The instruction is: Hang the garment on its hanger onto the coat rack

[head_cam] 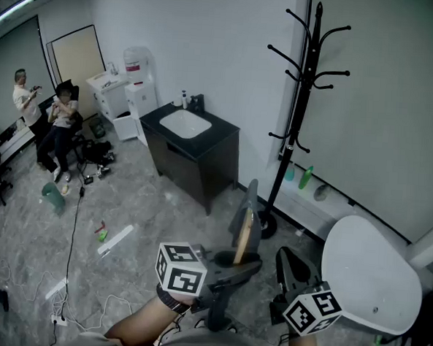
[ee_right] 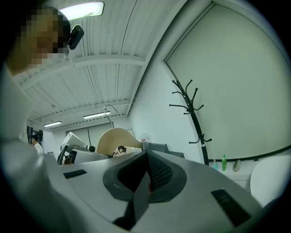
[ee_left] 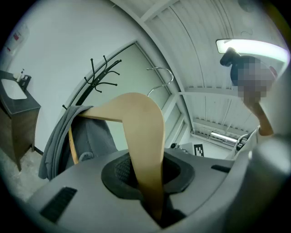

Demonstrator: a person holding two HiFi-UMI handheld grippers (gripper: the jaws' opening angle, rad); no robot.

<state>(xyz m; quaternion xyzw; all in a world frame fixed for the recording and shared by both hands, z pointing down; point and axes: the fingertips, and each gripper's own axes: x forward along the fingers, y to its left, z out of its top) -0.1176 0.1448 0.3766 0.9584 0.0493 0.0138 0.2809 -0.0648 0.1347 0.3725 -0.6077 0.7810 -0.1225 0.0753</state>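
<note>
Seen from above, the person's bare left forearm (head_cam: 138,323) reaches in from the bottom edge, with a dark band (head_cam: 168,302) round the wrist. It carries the left hand-held gripper (head_cam: 245,261), which points level and away from the body, its marker cube (head_cam: 180,269) on top. In the left gripper view its jaws are closed on the lower arm of a wooden hanger (ee_left: 142,129), which rises from between the pads. The right hand-held gripper (head_cam: 290,267) is just beside it, also level. In the right gripper view its jaws meet with nothing between them. The right arm is barely visible.
</note>
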